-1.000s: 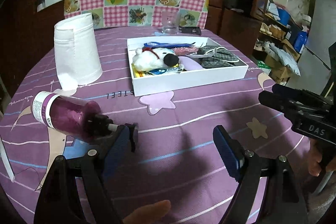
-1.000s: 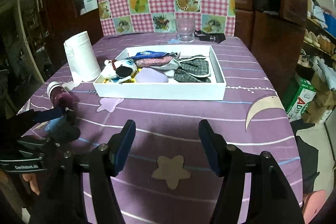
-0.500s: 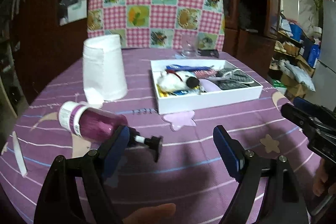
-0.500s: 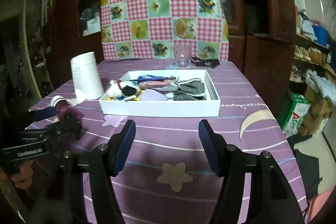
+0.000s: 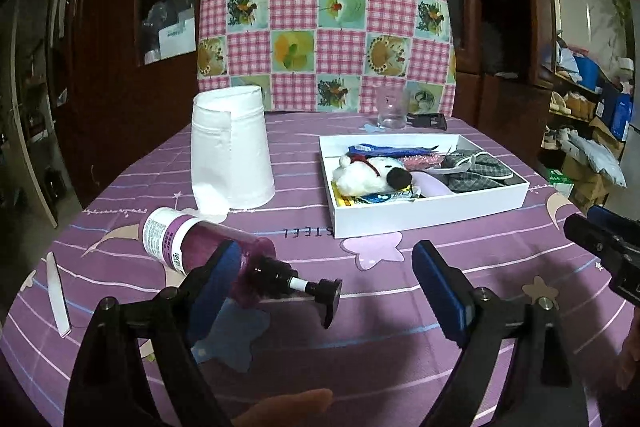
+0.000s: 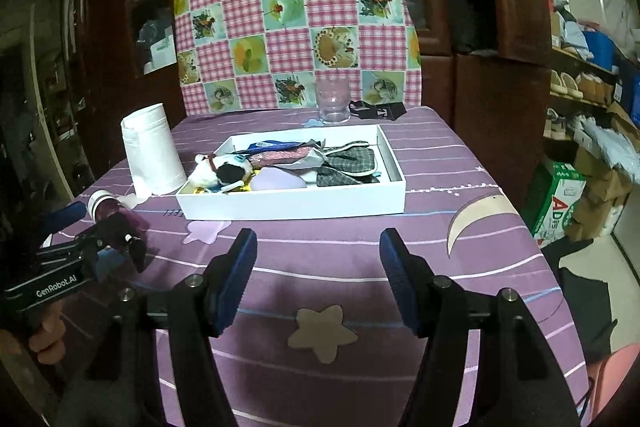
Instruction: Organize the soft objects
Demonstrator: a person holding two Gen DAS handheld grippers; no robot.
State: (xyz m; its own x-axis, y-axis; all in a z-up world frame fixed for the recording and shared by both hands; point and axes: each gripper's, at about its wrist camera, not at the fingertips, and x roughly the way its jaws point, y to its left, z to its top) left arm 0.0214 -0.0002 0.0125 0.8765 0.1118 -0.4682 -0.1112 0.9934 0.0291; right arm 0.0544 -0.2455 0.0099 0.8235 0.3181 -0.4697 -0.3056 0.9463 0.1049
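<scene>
Both grippers hang just above a purple-clothed counter [image 6: 460, 163] on which a white tray [image 5: 432, 213] already holds the soft things: a white plush dog [image 5: 370, 177], grey checked slippers [image 5: 476, 173], a pink glittery pouch [image 6: 280, 157] and a lilac pad [image 6: 276, 183], all lying inside its walls. The left gripper [image 5: 326, 277] stands with its jaws wide apart and has just been opening further; the purple pump bottle [image 5: 212, 249] lies on its side on the cloth, its neck crossing behind the left finger [image 5: 212, 281] and its pump head [image 5: 330, 297] reaching into the gap, with no pad seen pressing on it. The right gripper [image 6: 316, 277] is likewise spread and empty, over bare cloth in front of the tray. The nearest risk looks to be the bottle: lying loose and round-bodied, it could roll toward the counter's near edge if the left finger nudges it on withdrawal, and its pump head could catch on a pad. A tall roll of white paper [image 5: 230, 151] stands just behind the bottle and could topple if it is swept that way. A drinking glass [image 6: 332, 101] stands close behind the tray's far wall, so a long reach over the tray could knock it. The tray itself looks light; a push against its near wall might slide it across the cloth.
</scene>
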